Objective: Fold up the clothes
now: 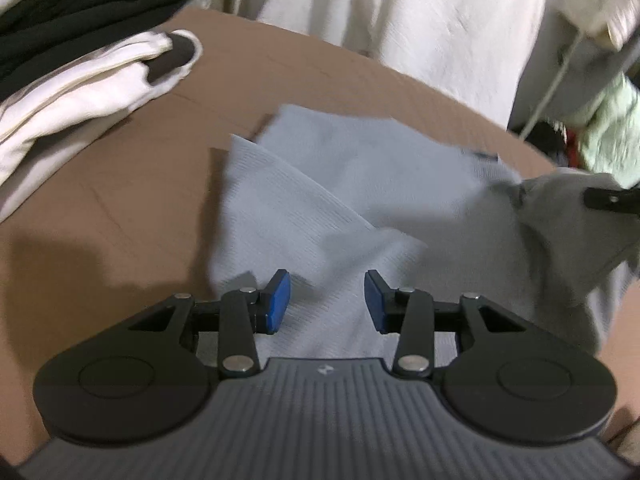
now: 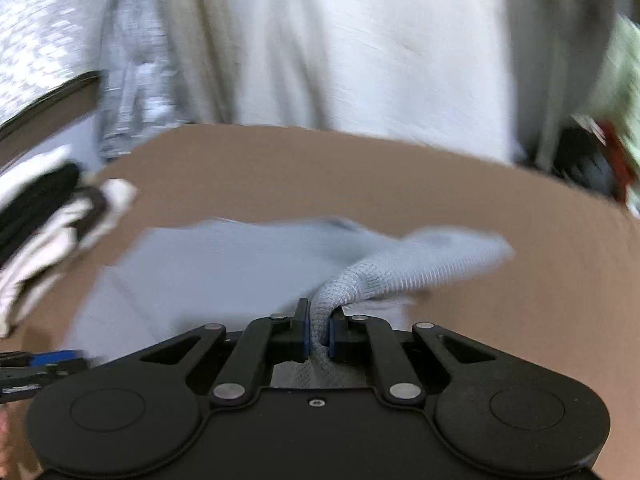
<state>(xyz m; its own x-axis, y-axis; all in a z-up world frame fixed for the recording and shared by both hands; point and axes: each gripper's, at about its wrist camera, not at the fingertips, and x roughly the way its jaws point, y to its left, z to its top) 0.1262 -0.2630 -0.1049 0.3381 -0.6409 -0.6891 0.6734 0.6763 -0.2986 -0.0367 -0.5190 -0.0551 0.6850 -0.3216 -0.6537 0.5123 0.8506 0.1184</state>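
Note:
A light grey-blue ribbed garment [image 1: 340, 184] lies partly folded on the brown table [image 1: 120, 208]. My left gripper [image 1: 327, 300] is open and empty, hovering just over the garment's near part. My right gripper [image 2: 319, 332] is shut on a bunched edge of the same garment [image 2: 224, 264] and lifts it off the table; that gripper shows at the right edge of the left wrist view [image 1: 612, 200]. The left gripper's blue pad shows at the lower left of the right wrist view [image 2: 52, 360].
A stack of folded white and black clothes [image 1: 72, 72] sits at the table's far left, also in the right wrist view [image 2: 48, 216]. A white sheet [image 1: 400, 20] hangs behind the table. More clothes, green and dark [image 1: 600, 136], lie at the far right.

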